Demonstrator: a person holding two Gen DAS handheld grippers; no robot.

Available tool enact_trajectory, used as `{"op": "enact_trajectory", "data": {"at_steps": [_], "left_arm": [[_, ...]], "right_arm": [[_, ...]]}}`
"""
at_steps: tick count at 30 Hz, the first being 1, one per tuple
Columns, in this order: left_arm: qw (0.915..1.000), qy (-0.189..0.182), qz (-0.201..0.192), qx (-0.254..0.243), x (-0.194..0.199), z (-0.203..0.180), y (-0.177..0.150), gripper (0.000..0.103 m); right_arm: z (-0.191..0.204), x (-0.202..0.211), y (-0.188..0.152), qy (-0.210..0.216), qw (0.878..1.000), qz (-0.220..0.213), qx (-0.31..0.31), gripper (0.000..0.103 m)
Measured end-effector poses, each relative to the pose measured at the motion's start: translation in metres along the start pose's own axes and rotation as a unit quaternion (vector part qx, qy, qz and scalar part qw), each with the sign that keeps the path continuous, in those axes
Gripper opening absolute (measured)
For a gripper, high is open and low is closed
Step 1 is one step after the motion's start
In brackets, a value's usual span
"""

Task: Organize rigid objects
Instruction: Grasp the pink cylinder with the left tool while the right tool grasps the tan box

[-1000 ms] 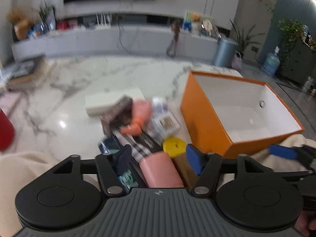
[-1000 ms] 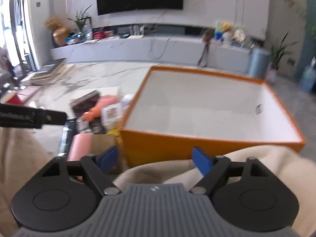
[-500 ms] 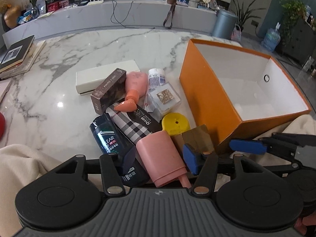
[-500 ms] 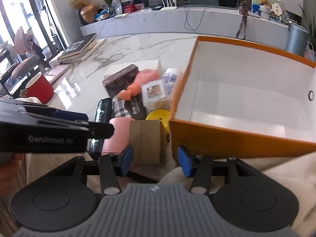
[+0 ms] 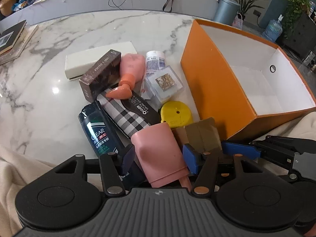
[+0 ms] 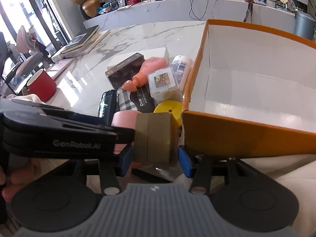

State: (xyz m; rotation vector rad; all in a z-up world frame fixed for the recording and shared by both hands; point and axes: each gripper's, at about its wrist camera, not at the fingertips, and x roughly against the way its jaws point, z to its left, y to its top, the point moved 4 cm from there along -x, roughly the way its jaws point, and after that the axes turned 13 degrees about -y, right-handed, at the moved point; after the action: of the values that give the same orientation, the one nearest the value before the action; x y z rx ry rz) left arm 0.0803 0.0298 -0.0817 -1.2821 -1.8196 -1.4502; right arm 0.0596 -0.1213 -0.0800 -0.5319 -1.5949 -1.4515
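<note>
Left gripper (image 5: 159, 159) straddles the pink container (image 5: 161, 154), fingers half open, pads not clearly pressing yet. Right gripper (image 6: 153, 161) has just been closing around the brown carton (image 6: 153, 137), gap still visible on the right. Both items sit at the near edge of the worktop (image 5: 45, 102), left of the orange box (image 5: 215, 90). Advice: centre pads on flat faces, close fully, lift straight up. Readable: "CLEAR" on the dark bottle (image 5: 98, 130), "GenRobot.AI" on the left gripper

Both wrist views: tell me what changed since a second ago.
Both grippers tilted down onto the pile. The left gripper now straddles the pink bottle; the right gripper, whose jaws have just been closing, brackets the brown box. Neither visibly grips. The orange box and the pile stayed put.
</note>
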Motion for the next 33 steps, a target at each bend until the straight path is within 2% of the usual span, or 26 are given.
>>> {"op": "enact_trajectory", "data": {"at_steps": [7,13,17,25,28,33], "left_arm": [[0.9997,-0.011,0.017,0.009,-0.011,0.003,0.001,0.069],[0.9996,-0.001,0.024,0.015,-0.021,0.004,0.003,0.074],[0.9988,0.005,0.04,0.027,-0.029,0.008,0.003,0.067],[0.9991,0.021,0.032,0.016,-0.028,0.004,0.001,0.066],[0.9993,0.014,0.028,0.018,-0.026,0.005,0.0,0.066],[0.9999,0.009,-0.008,0.0,-0.013,-0.001,-0.002,0.065]], "right_arm": [[-0.004,-0.002,-0.003,-0.002,1.0,0.001,-0.005,0.049],[0.001,-0.004,-0.003,-0.013,1.0,-0.008,0.009,0.052],[0.002,-0.01,-0.003,-0.015,1.0,-0.009,0.004,0.053],[0.003,-0.014,-0.006,-0.02,1.0,-0.017,0.009,0.053],[0.002,-0.013,-0.007,-0.021,1.0,-0.02,0.012,0.052],[-0.003,-0.004,-0.01,-0.015,0.999,-0.031,0.002,0.049]]}}
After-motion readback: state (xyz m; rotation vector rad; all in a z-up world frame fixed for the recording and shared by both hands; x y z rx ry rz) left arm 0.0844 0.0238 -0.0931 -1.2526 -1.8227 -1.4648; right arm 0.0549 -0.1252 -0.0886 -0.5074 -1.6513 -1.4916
